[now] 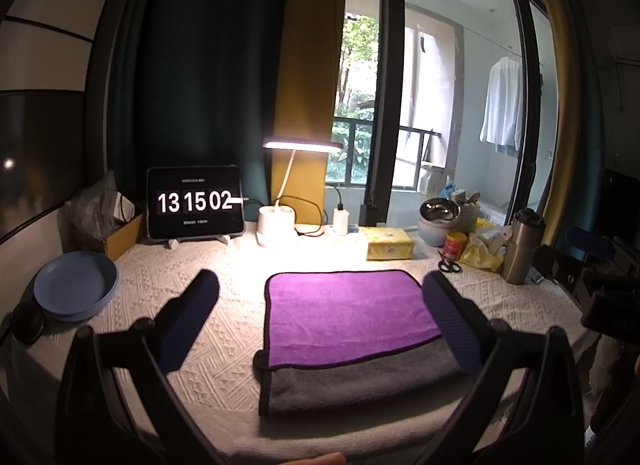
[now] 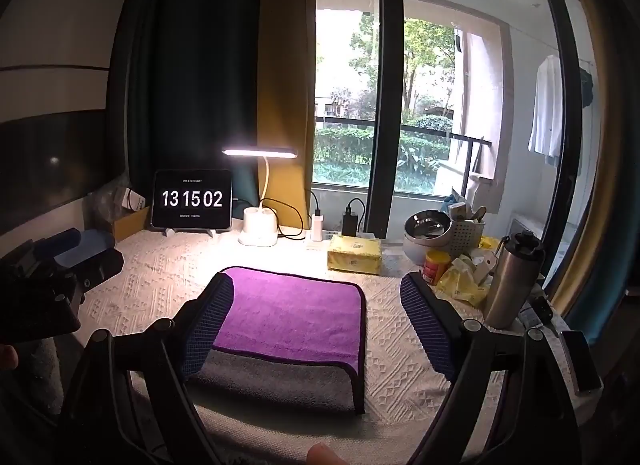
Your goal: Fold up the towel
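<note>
A towel (image 1: 344, 317), purple on one face and grey on the other, lies folded on the white textured tablecloth (image 1: 224, 273); the purple layer covers the far part and a grey strip shows at the near edge. It also shows in the right wrist view (image 2: 292, 317). My left gripper (image 1: 320, 285) is open and empty, held above the towel's left half. My right gripper (image 2: 318, 293) is open and empty, held above the towel's right edge. The left gripper's body (image 2: 52, 277) shows at the left of the right wrist view.
A tablet clock (image 1: 195, 202), a lit desk lamp (image 1: 302, 144), a yellow tissue pack (image 1: 389, 242), a red can (image 1: 455, 245) and a steel flask (image 1: 524, 245) stand along the back. A blue plate (image 1: 76, 285) lies at the left. Scissors (image 1: 450, 265) lie near the can.
</note>
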`<action>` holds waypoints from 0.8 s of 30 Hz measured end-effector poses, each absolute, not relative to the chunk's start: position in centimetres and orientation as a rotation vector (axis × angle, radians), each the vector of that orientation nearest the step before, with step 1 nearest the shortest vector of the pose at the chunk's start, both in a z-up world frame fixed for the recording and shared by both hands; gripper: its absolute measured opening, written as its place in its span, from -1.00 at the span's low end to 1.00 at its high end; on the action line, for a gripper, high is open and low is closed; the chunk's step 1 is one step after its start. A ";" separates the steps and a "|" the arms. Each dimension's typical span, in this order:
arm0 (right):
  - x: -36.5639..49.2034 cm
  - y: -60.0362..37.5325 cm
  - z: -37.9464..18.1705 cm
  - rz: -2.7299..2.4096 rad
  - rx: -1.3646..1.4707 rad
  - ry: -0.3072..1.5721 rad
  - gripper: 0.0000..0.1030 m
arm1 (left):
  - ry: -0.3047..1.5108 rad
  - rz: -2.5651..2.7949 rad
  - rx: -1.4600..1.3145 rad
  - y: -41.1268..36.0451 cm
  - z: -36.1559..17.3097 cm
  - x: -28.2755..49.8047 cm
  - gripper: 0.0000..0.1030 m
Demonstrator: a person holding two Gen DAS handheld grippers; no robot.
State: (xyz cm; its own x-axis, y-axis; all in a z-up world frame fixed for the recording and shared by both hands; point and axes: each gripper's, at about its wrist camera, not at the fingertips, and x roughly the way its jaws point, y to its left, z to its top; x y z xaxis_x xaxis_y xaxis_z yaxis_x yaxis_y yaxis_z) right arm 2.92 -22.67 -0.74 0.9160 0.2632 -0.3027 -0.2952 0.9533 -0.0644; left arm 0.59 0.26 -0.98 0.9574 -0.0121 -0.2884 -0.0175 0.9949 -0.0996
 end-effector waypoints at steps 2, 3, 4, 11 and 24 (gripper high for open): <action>3.0 -22.7 -0.8 0.289 -0.111 0.297 0.71 | 0.294 0.001 -0.102 0.3 -1.0 0.6 0.99; 3.0 -22.7 -0.7 0.290 -0.112 0.297 0.71 | 0.294 0.002 -0.101 0.2 -1.0 0.6 0.99; 3.0 -22.7 -0.7 0.292 -0.112 0.296 0.71 | 0.294 0.001 -0.101 0.3 -1.0 0.6 0.99; 3.1 -22.6 -0.7 0.293 -0.112 0.295 0.71 | 0.296 -0.003 -0.096 0.3 -0.9 0.7 0.99; 3.2 -22.5 -0.7 0.296 -0.113 0.297 0.71 | 0.302 -0.017 -0.084 -0.1 -0.7 0.8 0.99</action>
State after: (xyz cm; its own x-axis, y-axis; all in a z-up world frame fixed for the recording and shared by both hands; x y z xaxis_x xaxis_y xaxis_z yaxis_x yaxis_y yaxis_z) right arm 3.15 -22.46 -0.75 0.9134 0.2704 -0.3044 -0.3034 0.9505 -0.0662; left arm 0.85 -0.14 -0.72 0.9547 -0.0298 -0.2961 0.0046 0.9963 -0.0854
